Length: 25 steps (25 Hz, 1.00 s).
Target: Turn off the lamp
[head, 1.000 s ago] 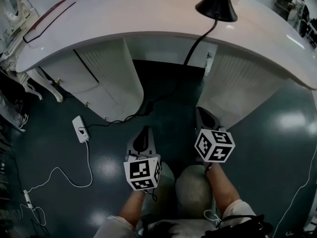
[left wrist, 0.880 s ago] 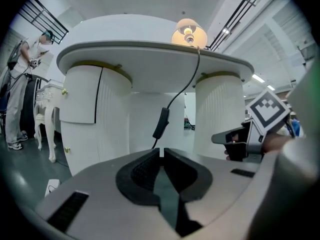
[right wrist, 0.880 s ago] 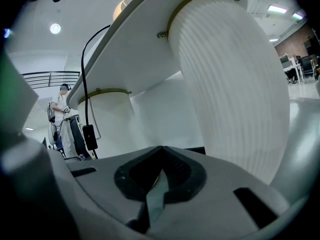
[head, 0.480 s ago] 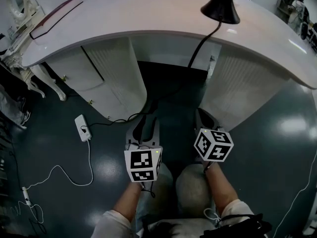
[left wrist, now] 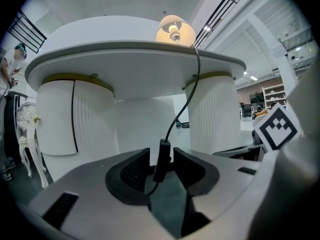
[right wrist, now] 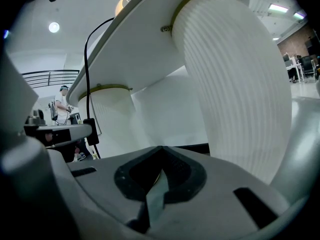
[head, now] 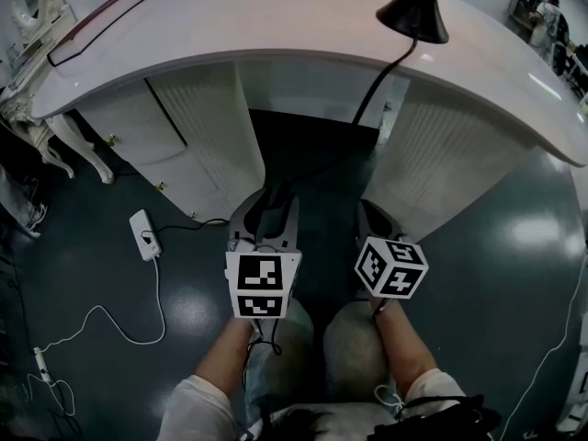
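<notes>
1. Left gripper [left wrist: 161,154] is under the desk [head: 276,26], jaws part spread. They bracket the inline switch [left wrist: 161,166] with a thin gap on each side, so there's no visible clamp yet.
2. Right gripper [right wrist: 160,151] has its jaws pressed together and holds nothing. It's parked beside the left one, pointing at the right pedestal [right wrist: 235,84].
3. Lamp [left wrist: 175,30] sits on the desktop near the front edge, bulb glowing. Its black cord [left wrist: 186,96] drops over the edge, and the switch hangs on it in the knee gap.
4. Handling, my read: the switch is a small, light, rigid plastic body on a limp cord. It'll swing or twist if nudged off-centre, since nothing backs it.
5. Take hold across the body's flat sides, square on, not on the cord. I can't see the rocker or button face from here (could be on the far side).
6. Surroundings: a pedestal on either side of the gap, with the cord well apart from both. A power strip [head: 144,234] and white cable [head: 101,318] lie on the floor to the left, out of the way.
7. Nothing blocks the jaws.
</notes>
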Motion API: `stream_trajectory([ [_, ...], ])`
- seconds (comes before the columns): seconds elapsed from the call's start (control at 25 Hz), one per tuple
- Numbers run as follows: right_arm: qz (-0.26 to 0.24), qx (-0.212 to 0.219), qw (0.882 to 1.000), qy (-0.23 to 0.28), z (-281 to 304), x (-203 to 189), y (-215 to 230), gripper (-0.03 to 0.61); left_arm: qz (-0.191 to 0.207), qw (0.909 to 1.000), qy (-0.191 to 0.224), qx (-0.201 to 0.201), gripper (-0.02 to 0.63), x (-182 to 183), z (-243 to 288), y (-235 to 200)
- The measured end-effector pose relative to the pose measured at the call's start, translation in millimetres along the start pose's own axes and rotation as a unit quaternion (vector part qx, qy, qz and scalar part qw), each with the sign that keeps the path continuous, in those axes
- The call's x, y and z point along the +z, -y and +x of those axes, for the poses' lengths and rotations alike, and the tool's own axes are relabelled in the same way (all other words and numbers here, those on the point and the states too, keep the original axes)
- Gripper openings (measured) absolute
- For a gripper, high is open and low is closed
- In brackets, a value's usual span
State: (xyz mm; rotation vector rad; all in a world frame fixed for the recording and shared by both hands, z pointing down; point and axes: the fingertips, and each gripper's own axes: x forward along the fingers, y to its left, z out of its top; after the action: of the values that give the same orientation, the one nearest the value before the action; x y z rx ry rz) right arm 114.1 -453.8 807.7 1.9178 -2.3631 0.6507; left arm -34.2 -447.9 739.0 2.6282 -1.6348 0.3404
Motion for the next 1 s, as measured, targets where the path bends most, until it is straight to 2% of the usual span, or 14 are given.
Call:
stream_trajectory([
  [0.36,0.001,-0.008,1.0,-0.001,0,-1,0,-0.002,0.012,0.9999,-0.002,-0.005,0.132,6,10,2],
  [1.0,0.005,-0.014,1.0,-0.001,-6,-1,2,-0.002,0.007,0.9999,-0.007,-0.01,0.103,0,11,8],
])
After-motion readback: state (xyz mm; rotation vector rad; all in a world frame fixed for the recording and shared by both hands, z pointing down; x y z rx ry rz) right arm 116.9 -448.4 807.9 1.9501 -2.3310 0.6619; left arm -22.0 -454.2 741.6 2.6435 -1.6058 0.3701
